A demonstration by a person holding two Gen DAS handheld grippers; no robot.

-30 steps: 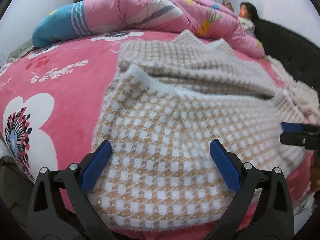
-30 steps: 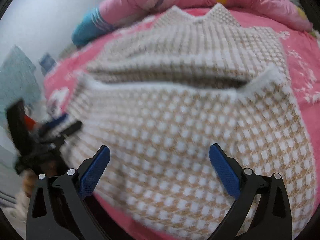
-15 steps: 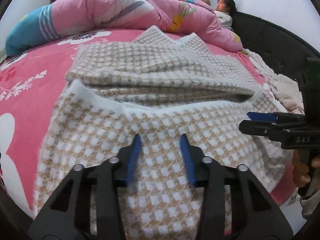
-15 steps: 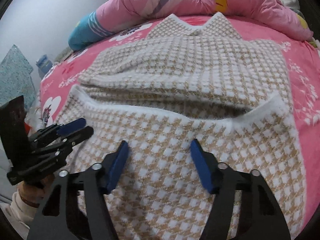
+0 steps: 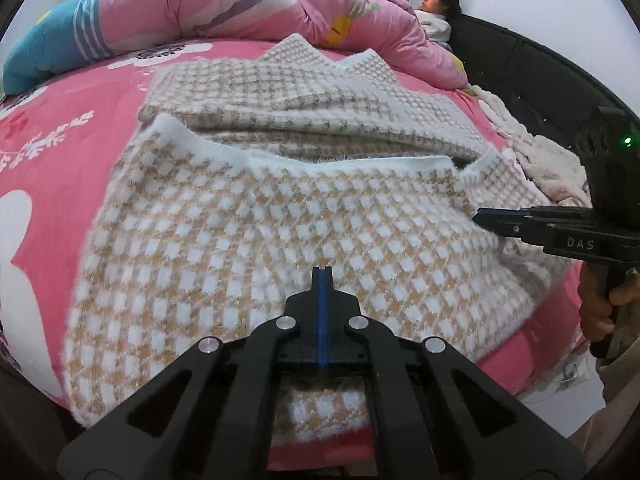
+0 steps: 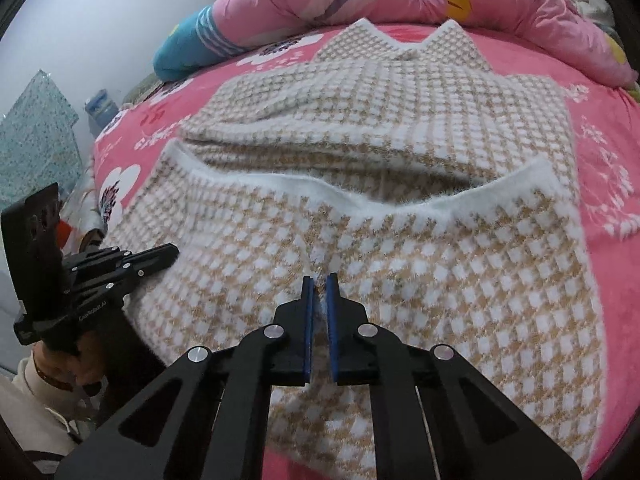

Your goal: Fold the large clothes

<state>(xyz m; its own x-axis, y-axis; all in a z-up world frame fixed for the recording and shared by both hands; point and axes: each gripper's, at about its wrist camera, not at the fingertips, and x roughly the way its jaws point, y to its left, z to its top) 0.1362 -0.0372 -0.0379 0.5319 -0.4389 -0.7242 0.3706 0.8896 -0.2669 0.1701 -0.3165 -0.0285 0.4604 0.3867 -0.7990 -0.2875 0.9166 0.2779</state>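
Both the left gripper [image 5: 321,276] and the right gripper [image 6: 319,280] have just closed their fingers from wide, apparently pinching the near part of the fluffy beige-and-white checked sweater [image 5: 280,232] on the pink flowered bed [image 5: 60,160], so folding can begin.

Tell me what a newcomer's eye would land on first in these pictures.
First, the big tan-and-white checked sweater, spread over the pink flowered bedspread and filling the middle of both views. Next, the two black grippers with blue pads at its near edge: the left gripper closed flat, the right gripper pinching a ridge of knit. Behind lies a heaped pink quilt, with a person far right.
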